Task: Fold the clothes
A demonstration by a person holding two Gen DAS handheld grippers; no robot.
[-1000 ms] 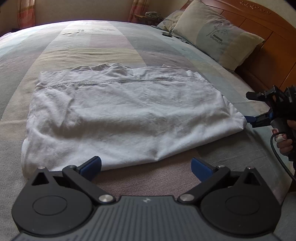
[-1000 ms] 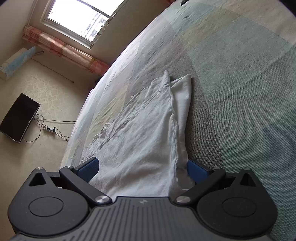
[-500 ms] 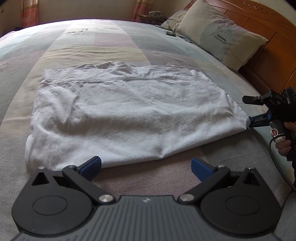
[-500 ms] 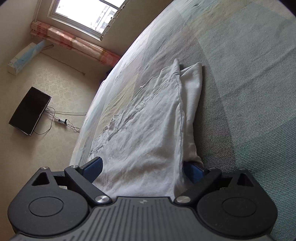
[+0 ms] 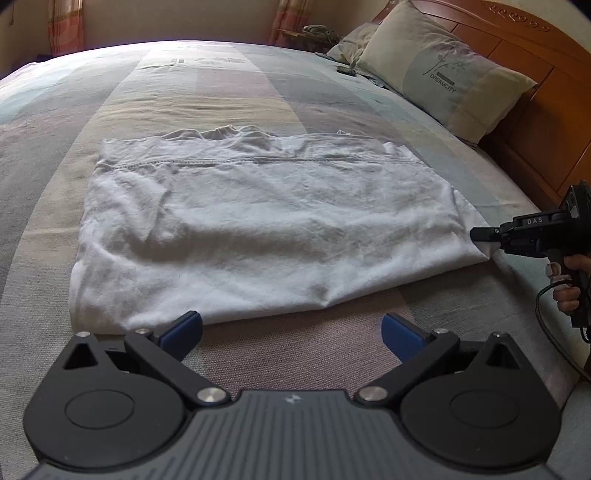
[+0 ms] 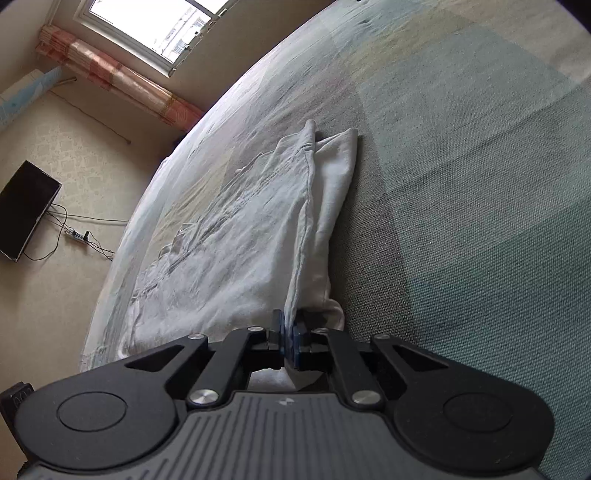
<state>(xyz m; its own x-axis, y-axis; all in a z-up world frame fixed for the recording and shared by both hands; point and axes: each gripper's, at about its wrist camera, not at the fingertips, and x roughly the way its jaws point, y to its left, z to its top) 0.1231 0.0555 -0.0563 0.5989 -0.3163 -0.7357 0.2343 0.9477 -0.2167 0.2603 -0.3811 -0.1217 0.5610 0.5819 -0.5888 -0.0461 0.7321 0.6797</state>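
Note:
A white garment [image 5: 266,225] lies folded flat on the bed, its stitched hem along the far side. My left gripper [image 5: 291,332] is open and empty, just short of the garment's near edge, its left finger [image 5: 183,328] at the cloth. My right gripper [image 6: 290,328] is shut on the garment's right corner [image 6: 295,295]; it shows in the left wrist view [image 5: 484,236] at the cloth's right tip, held by a hand. The garment also shows in the right wrist view [image 6: 240,240], stretching away from the jaws.
The bed cover [image 5: 221,92] is a patchwork of pale colours. Pillows [image 5: 443,70] lean against a wooden headboard [image 5: 546,122] at the right. In the right wrist view a window [image 6: 155,22], a rolled curtain [image 6: 118,77] and a dark screen [image 6: 26,206] on the wall are seen.
My right gripper has closed from open onto the garment's right corner. My left gripper has stayed open, with the view drawn slightly closer to the cloth.

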